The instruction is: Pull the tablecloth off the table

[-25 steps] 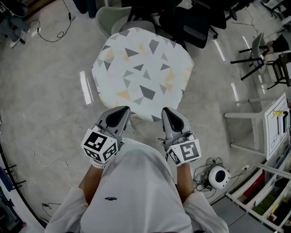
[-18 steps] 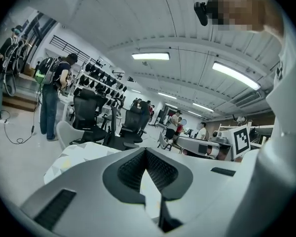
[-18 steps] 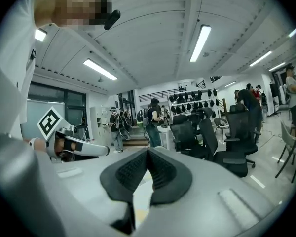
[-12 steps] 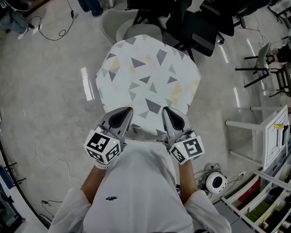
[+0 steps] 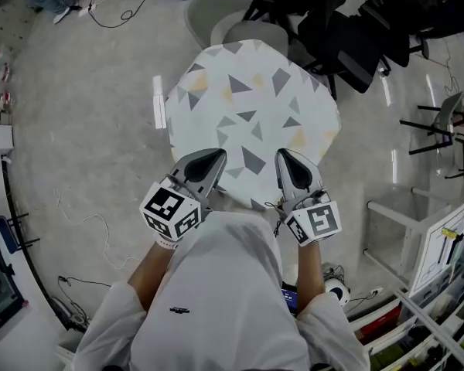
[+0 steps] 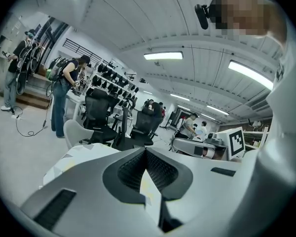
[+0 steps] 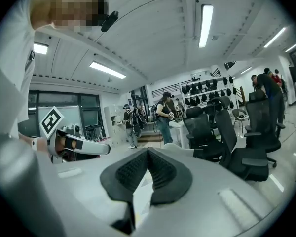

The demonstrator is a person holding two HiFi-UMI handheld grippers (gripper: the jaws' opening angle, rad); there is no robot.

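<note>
The tablecloth (image 5: 251, 107) is white with grey and yellow triangles and covers a small table ahead of me. My left gripper (image 5: 214, 158) hangs over the cloth's near edge on the left, jaws shut with nothing between them. My right gripper (image 5: 284, 156) hangs over the near edge on the right, also shut and empty. In the left gripper view the shut left gripper (image 6: 144, 150) points across the pale tablecloth (image 6: 69, 159). The right gripper view has the shut right gripper (image 7: 148, 149) in front, with a strip of the tablecloth (image 7: 143, 191) below its pads.
Black office chairs (image 5: 348, 37) and a pale chair (image 5: 216, 14) crowd the table's far side. A white rack (image 5: 417, 230) stands at the right, a round white device (image 5: 336, 291) by my feet, and cables (image 5: 85, 222) lie on the floor at the left. People stand far off.
Both grippers have moved forward together, from the cloth's near edge to further over it. Both have stayed shut. The table now sits nearer to me in the head view.
</note>
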